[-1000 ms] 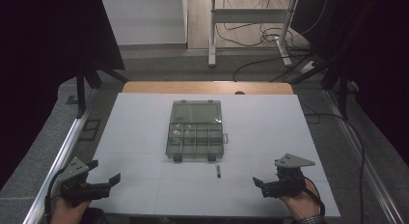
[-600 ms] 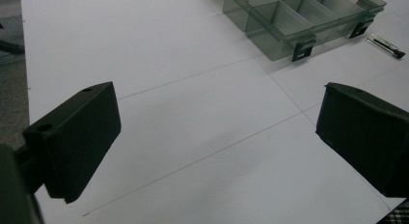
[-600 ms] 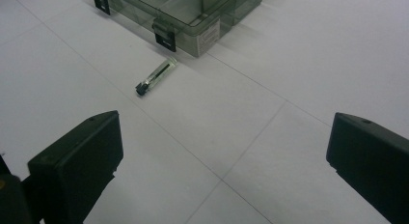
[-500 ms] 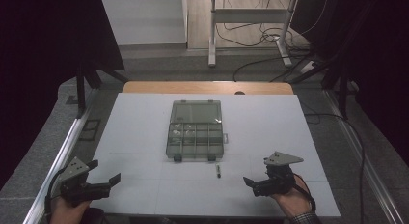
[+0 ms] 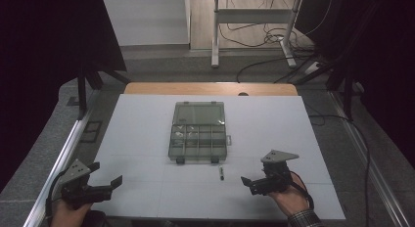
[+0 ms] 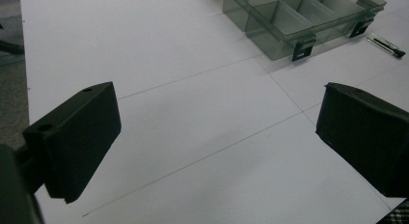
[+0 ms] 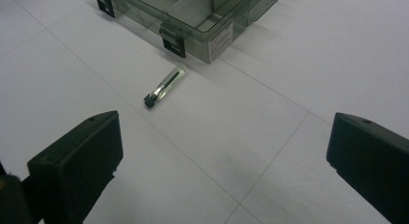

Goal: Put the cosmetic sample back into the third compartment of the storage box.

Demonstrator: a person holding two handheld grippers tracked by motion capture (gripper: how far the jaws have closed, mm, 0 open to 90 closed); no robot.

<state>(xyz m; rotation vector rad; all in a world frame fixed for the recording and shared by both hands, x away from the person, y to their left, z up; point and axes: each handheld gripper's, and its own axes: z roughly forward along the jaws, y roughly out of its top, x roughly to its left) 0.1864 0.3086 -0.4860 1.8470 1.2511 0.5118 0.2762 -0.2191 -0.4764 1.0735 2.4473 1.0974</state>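
The person's right hand (image 5: 288, 195) reaches in from the near edge of the white table (image 5: 142, 129), wrist angled inward, and holds the right gripper (image 5: 254, 182) low over the surface; its jaws stand wide apart with nothing between them. The left hand (image 5: 66, 212) sits at the near left corner and holds the left gripper (image 5: 105, 175), whose blocky matte black jaws are likewise spread wide and empty.

A smoky translucent plastic organizer box (image 5: 198, 132) lies at the table's centre, its lid open toward the far side, its tray split by dividers into compartments, with two dark latches on the near wall. Just in front of it lies a small slim cylinder (image 7: 166, 84), clear-bodied with a dark tip, possibly a pen or lead tube. Thin pencil-like lines cross the smooth tabletop.
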